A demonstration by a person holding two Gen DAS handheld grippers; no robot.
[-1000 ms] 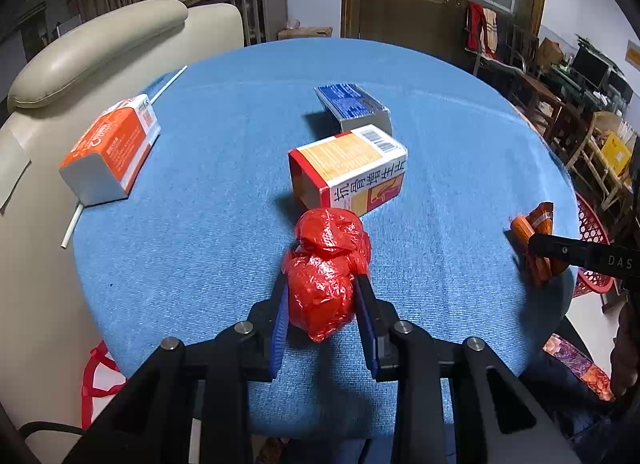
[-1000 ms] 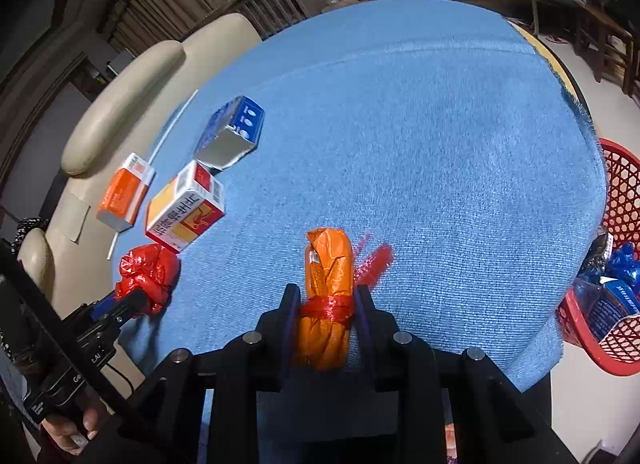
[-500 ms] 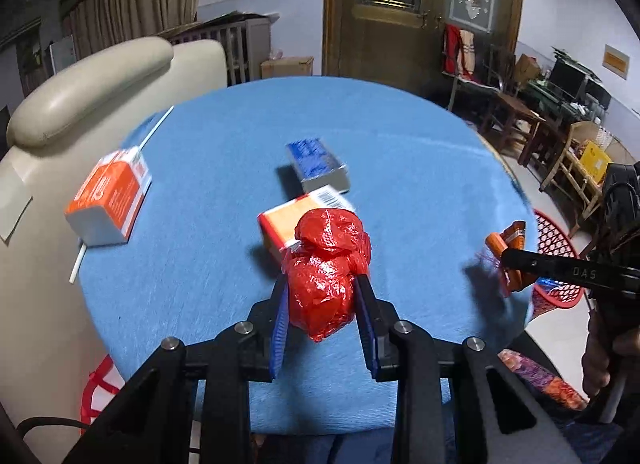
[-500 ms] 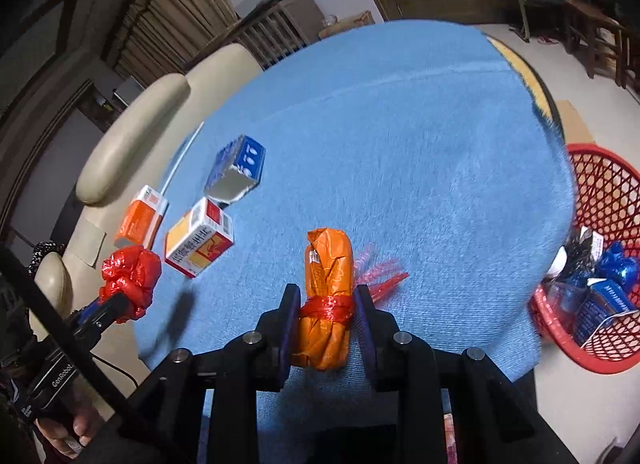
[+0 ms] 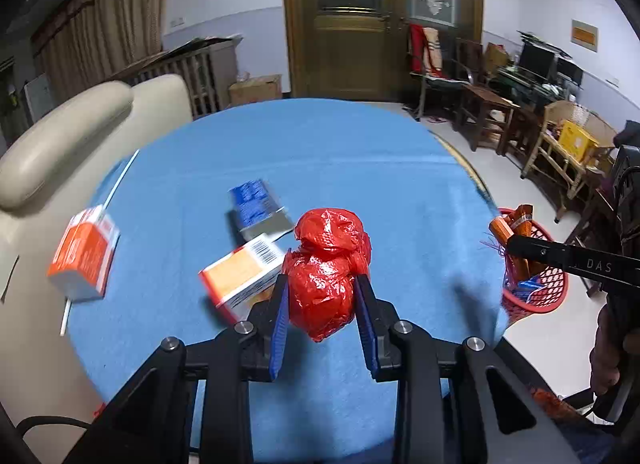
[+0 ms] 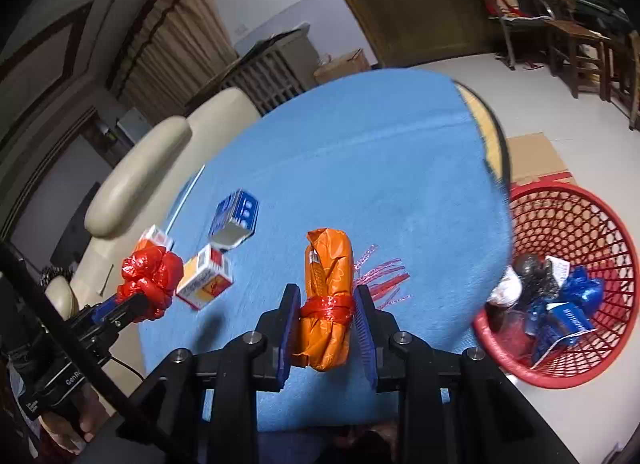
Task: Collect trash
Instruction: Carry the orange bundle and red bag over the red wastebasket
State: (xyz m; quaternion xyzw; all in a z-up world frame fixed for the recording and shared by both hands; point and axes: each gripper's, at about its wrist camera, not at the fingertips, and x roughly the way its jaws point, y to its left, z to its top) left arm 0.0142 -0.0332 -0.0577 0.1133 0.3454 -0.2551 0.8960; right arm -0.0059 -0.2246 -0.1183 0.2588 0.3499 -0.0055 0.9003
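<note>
My left gripper (image 5: 321, 306) is shut on a crumpled red plastic bag (image 5: 326, 272), held above the round blue table (image 5: 320, 151). The red bag also shows in the right wrist view (image 6: 150, 278). My right gripper (image 6: 326, 322) is shut on an orange wrapper bundle (image 6: 326, 296) tied with red string, held above the table's near right edge. In the left wrist view that bundle (image 5: 512, 223) hangs in front of the red mesh basket (image 5: 536, 288). The basket (image 6: 576, 232) stands on the floor right of the table and holds several pieces of trash.
On the table lie an orange-and-white box (image 5: 240, 276), a blue box (image 5: 256, 207), an orange carton (image 5: 82, 256) and a white straw (image 5: 120, 175). A cream armchair (image 5: 68, 131) stands at the left. Wooden chairs (image 5: 484, 103) and a door are beyond.
Both grippers have risen and pulled back from the table with their loads. The right gripper swung right, so the red basket now shows fully beside it.
</note>
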